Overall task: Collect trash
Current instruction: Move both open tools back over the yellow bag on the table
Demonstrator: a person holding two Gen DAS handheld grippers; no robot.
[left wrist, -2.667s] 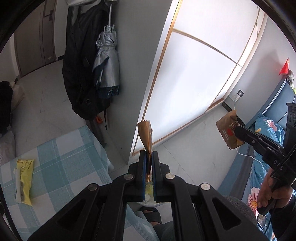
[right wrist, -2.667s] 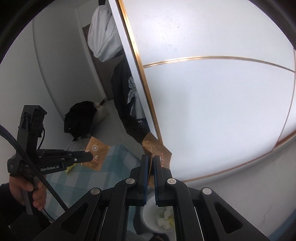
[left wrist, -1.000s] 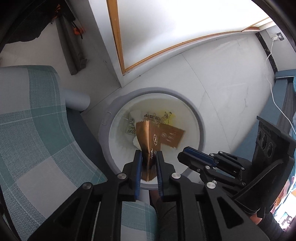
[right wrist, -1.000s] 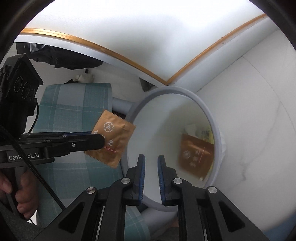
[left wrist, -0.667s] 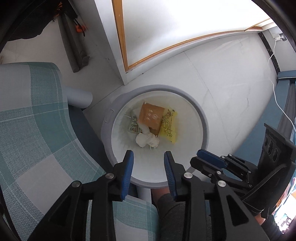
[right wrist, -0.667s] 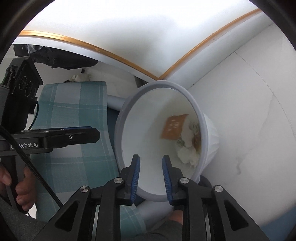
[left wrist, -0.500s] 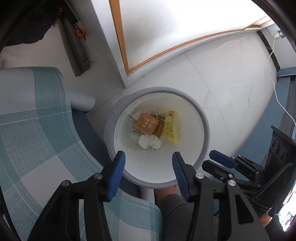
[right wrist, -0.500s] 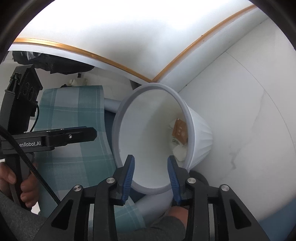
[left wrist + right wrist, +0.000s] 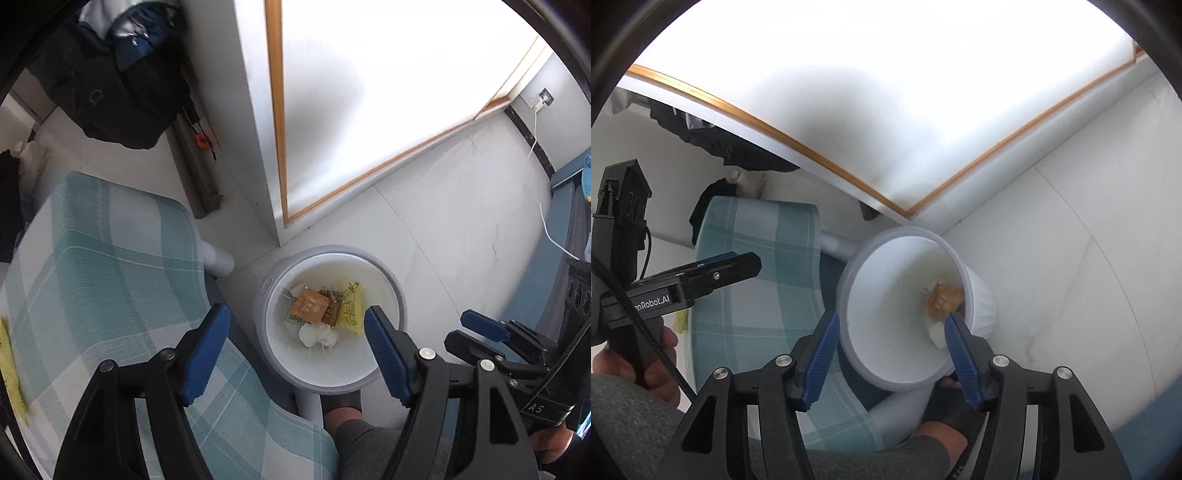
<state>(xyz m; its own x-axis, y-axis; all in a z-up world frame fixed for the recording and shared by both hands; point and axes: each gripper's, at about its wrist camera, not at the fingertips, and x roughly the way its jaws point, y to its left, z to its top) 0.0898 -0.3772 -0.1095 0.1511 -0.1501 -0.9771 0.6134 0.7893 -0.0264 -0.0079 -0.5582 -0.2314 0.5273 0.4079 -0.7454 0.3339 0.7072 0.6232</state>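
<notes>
With both brown sachets (image 9: 308, 308) lying in the bottom of the white bin (image 9: 384, 376), beside a yellow wrapper (image 9: 351, 310) and a crumpled white tissue (image 9: 317, 336), the drop appears complete and the step in hand is withdrawal. Left tongs (image 9: 297, 341) hang directly above the bin, pointing steeply down; their jaws are opening and nothing lies between them. Right tongs (image 9: 892, 341), at the bin's near rim and angled more shallowly, are likewise opening and empty.

The bin stands on the white floor (image 9: 443, 229), just beside the counter (image 9: 110, 258) with its teal checked cloth, and near the corner of a gold-trimmed panel (image 9: 369, 110). A second yellow wrapper (image 9: 9, 373) lies on the counter, well away from the bin, at the edge of the left wrist view.

Recommended procedure:
1. Confirm that no sachet clings to a blue pad before moving off.
2. Raise both tongs clear of the bin rim; a knock could tip the bin.
3. Leave the jaws spread for the next pickup.
4. Treat the wrapper on the counter as the probable next item.
</notes>
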